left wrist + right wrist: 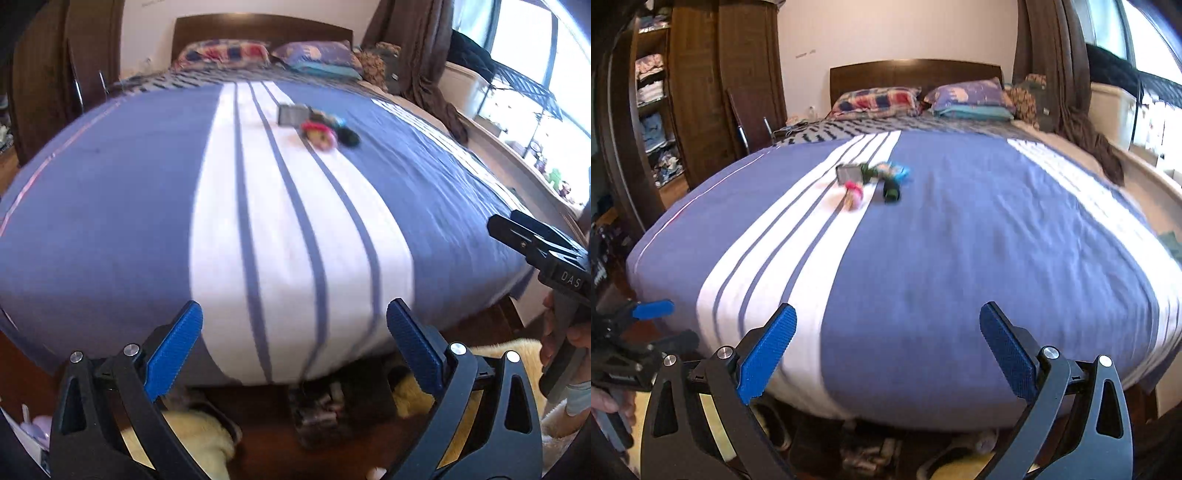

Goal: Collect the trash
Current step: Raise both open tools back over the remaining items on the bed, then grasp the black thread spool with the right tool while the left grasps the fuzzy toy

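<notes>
A small pile of trash lies mid-bed on the blue and white striped cover (110, 206): a grey wrapper (290, 115), a pink and yellow wrapper (320, 135) and a dark item (349, 137). In the right wrist view they are the grey wrapper (848, 173), the pink wrapper (854, 195), a light blue wrapper (894, 170) and the dark item (891, 192). My left gripper (294, 325) is open and empty over the foot of the bed. My right gripper (887, 326) is open and empty there too. Both are far from the pile.
Pillows (879, 100) and a wooden headboard (916, 74) are at the far end. A wardrobe with shelves (653, 110) stands left. A window ledge (517, 147) runs along the right. Shoes and a fluffy rug (199, 435) lie on the floor under the bed's foot.
</notes>
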A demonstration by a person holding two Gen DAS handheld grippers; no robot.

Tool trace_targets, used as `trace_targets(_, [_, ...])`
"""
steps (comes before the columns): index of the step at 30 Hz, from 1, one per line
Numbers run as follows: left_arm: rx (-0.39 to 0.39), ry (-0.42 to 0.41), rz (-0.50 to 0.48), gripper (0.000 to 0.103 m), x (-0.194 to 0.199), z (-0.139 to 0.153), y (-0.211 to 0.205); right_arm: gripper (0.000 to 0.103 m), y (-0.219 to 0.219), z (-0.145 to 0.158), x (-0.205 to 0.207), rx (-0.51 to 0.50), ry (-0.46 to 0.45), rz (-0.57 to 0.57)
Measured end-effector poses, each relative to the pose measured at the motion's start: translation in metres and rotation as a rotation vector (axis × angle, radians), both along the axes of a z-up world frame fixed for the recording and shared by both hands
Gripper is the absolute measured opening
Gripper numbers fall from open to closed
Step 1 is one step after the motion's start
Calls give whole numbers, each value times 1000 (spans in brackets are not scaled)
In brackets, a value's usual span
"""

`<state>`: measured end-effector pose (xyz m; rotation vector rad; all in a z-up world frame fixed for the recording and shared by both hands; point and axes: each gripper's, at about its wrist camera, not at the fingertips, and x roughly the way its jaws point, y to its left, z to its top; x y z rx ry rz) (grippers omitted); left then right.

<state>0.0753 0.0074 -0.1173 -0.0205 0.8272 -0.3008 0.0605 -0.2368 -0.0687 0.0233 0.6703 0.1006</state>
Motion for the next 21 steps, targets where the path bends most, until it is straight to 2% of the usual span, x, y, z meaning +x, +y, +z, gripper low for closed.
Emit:
trace_targets(5, [27,-29,16,95,42,16,-1,100,1,8,43,-17,-8,-5])
trace_targets(10, [46,-30,6,95,87,15,-8,100,1,8,92,-4,16,-14])
trace_targets(15, [54,-18,-2,95,122,10,-13,99,5,-6,153,3,57,-8])
trace_targets(17, [56,-13,-5,95,138,8,-18,93,7,-12,175,14,78,-7])
trace_targets(19, [62,-7,-17,95,153,6,-25,80,10,-17,200,28,106,10])
trace_targets(21, [63,-1,-28,95,162,4,-30,72,12,-24,221,29,133,7])
